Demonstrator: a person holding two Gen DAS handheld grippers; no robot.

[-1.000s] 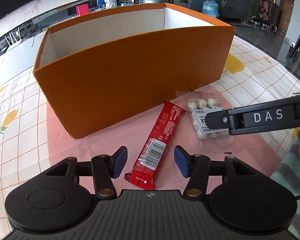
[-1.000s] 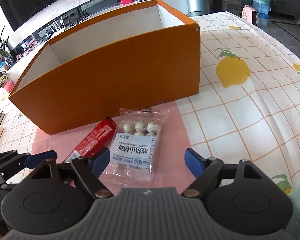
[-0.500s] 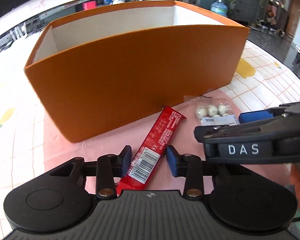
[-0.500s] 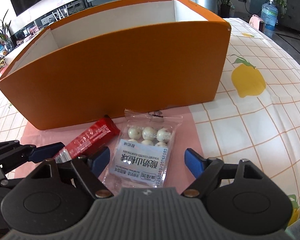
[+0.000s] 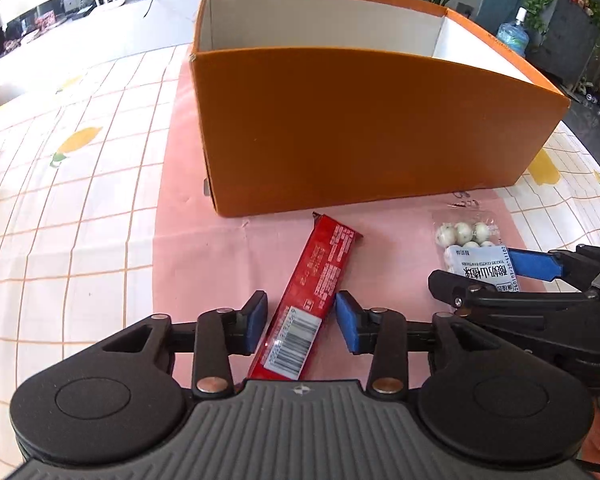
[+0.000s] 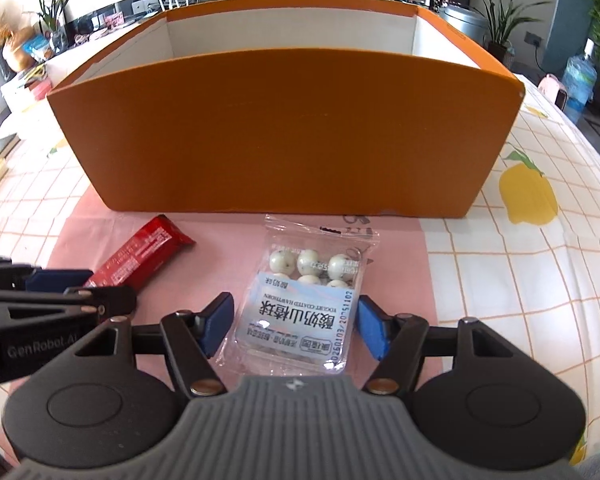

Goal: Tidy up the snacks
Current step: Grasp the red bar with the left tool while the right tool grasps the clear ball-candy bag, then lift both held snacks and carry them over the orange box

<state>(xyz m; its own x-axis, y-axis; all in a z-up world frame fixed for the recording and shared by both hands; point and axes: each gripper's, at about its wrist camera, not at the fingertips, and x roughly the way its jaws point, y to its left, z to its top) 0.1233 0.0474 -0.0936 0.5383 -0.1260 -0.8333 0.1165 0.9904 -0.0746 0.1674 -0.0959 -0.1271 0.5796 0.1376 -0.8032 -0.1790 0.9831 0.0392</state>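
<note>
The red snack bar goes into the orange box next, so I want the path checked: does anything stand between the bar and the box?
Only the orange box's own near wall rises beyond the red snack bar; the pink mat between them is bare.

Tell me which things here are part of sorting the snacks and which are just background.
Job: red snack bar, clear bag of white candy balls, orange box.

Background: lemon-print tablecloth, pink mat, water jug, potted plant.

Left gripper (image 5: pixel 301 322) tilted downward, jaws opening — right gripper (image 6: pixel 296 328) alongside, jaws closing
</note>
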